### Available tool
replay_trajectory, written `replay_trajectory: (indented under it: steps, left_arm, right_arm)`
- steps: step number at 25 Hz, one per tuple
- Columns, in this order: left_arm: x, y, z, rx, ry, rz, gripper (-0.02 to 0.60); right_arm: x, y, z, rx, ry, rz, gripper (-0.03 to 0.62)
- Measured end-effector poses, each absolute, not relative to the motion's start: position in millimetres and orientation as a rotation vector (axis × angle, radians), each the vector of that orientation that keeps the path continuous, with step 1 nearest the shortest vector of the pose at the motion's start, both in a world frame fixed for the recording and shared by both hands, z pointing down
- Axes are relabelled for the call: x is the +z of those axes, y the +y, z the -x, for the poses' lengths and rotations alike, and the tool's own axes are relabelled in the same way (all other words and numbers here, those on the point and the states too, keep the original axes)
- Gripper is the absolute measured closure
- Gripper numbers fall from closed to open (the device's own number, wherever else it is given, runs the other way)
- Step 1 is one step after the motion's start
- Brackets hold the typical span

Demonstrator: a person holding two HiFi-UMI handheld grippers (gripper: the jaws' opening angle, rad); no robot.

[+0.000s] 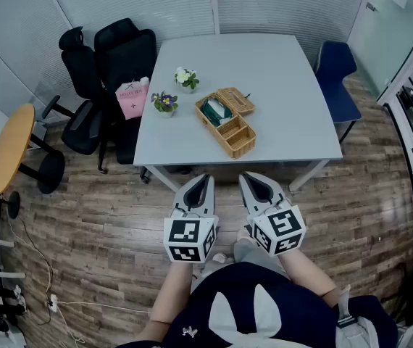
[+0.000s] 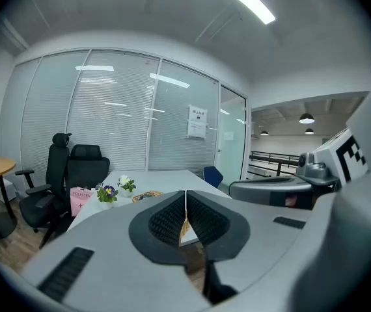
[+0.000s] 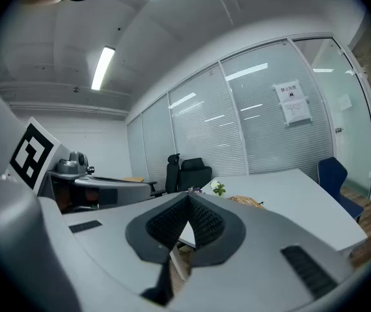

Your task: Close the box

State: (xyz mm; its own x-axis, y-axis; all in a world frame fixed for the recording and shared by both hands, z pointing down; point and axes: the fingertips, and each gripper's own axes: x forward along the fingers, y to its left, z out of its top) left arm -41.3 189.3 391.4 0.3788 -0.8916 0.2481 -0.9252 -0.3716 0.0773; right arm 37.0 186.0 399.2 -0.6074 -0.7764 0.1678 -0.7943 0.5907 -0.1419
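A wicker box (image 1: 226, 121) stands on the white table (image 1: 279, 100), its lid tipped back open and its compartments showing. It appears small in the left gripper view as the box (image 2: 148, 194) and in the right gripper view as the box (image 3: 245, 202). My left gripper (image 1: 202, 179) is held over the floor in front of the table's near edge, shut with nothing between its jaws. Beside it my right gripper (image 1: 247, 180) is also shut and empty. Both sit well short of the box.
Two small flower pots (image 1: 165, 102) (image 1: 187, 78) stand left of the box. Black office chairs (image 1: 112, 71) with a pink bag (image 1: 132, 97) are at the table's left, a blue chair (image 1: 337, 78) at its right, a round wooden table (image 1: 9, 147) far left.
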Motion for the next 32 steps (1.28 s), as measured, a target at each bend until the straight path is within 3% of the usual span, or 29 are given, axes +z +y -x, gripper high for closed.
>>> replay_trajectory:
  steps: [11,19,32]
  left_arm:
    - [404.9,172.1,39.0,0.263,-1.624,-2.388,0.555]
    - [412.4,141.8,37.9,0.279,-1.655,-2.35,0.555]
    - [427.2,104.5,40.5,0.275,-1.742,-2.25,0.555]
  right_arm:
    - [411.3,163.3,-45.2,0.358,-2.707,-1.338,0.585]
    - [425.5,127.8,-55.5,0.424,-2.704,-1.275,0.437]
    - [449.0,64.4,-73.2,0.614,-2.708,-1.182,0.397]
